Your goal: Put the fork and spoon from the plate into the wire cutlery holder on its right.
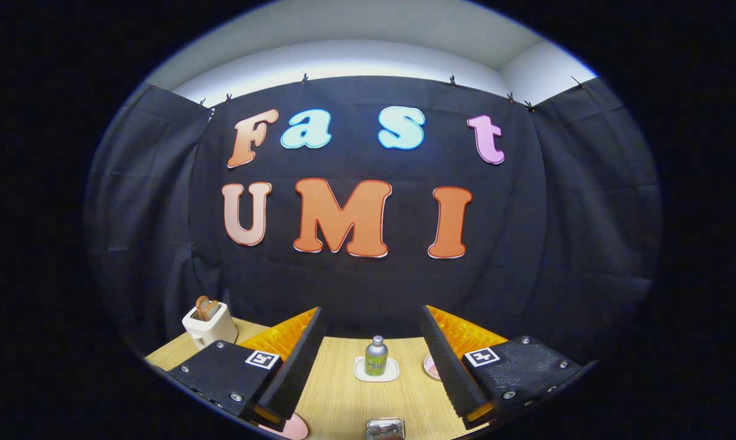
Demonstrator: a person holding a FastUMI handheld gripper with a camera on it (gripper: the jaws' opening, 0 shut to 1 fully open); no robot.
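Gripper view looks level across the table toward the booth's dark cloth wall, with the claw held high and its two fingers spread wide, gripping nothing. The jaws stand well apart, which suits an approach not yet begun: released fingers leave room to come down around a thin handle.

Between the fingers, farther along the table, a small metal bottle stands upright on a pale square coaster, well clear of any work. Off beyond the left finger a white toaster sits with bread slices poking from its slots.

Close beneath the claw a shiny metal object peeks in; it may be the wire cutlery holder, but too little shows to tell. A pink rim lies under the left finger and another pink edge just beside the right finger; one could be the plate, though which cannot be settled. Fork and spoon are not to be made out, presumably lying below the camera's line of sight.

Judged from this, the task has hardly started, and the claw would need to tip downward to find the cutlery.
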